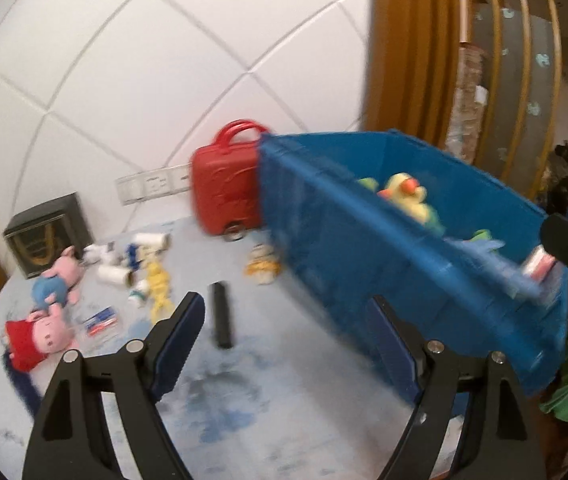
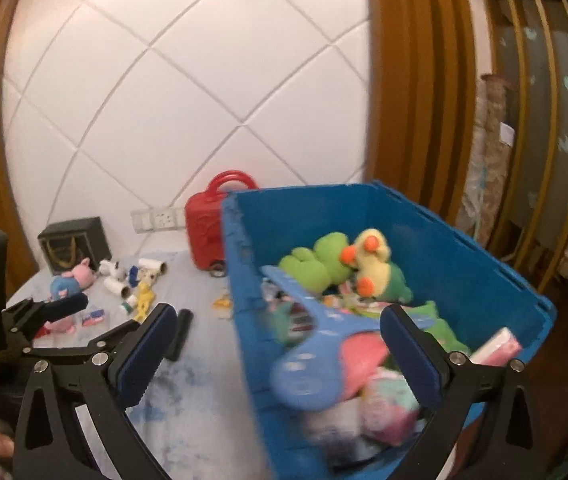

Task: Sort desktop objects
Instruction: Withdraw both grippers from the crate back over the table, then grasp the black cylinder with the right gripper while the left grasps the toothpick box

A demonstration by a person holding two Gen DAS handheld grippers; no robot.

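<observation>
Black jaws with dark-blue pads fill the bottom of both views. The left gripper is held spread with nothing between its pads, above bare table. The right gripper is also spread and empty, and it is seen at the near-left wall of the blue bin — the left gripper shows beside it in that view.

The bin stands on the right side of the table and already holds plush toys, among them a yellow duck and a green frog, and a blue paddle-like toy. Still unsorted on the table are 2 pig dolls, some white tubes, a yellow figure, a small striped toy and a black bar. A red toy suitcase stands behind, touching the bin or just beside it.

It is judged that the next item is being approached. The black bar lies nearest the left gripper — it should be straddled across its short width, and the pads should be lowered close to the table before they are closed. Both views are blurred, so the hand should be slowed before the grasp is made.
</observation>
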